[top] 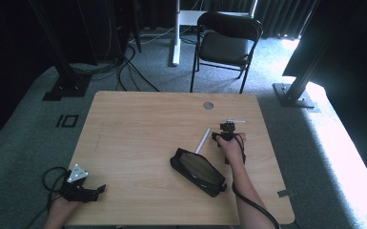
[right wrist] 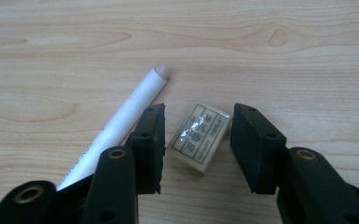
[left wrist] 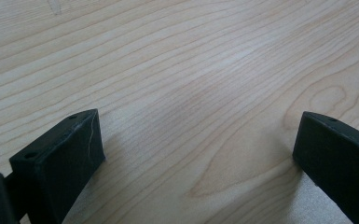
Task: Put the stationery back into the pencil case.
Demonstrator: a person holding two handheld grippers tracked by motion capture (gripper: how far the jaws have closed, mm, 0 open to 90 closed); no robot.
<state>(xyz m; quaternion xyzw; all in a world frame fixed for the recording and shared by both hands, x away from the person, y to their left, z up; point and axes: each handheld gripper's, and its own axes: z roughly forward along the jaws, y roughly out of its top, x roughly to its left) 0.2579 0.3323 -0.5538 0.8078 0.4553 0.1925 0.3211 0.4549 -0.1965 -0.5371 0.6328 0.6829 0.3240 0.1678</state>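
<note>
A small white eraser [right wrist: 199, 138] in a printed sleeve lies askew on the wooden table [top: 138, 129]. My right gripper [right wrist: 198, 119] is open around it, with a pad close to each end. A white pen [right wrist: 121, 122] lies just outside the left jaw, slanting away, and it appears again in the high view as the white pen [top: 202, 141]. There my right gripper [top: 225, 132] is right of centre, pointing down at the table. My left gripper [top: 93, 191] rests at the near left corner, and the left gripper [left wrist: 193, 144] stands wide open over bare wood.
A black pencil case [top: 198, 171] lies unzipped near the front, left of my right forearm. A thin white stick [top: 236, 120] lies beyond the right gripper. A round grommet [top: 208, 105] sits at the far edge. A folding chair [top: 226, 45] stands behind the table.
</note>
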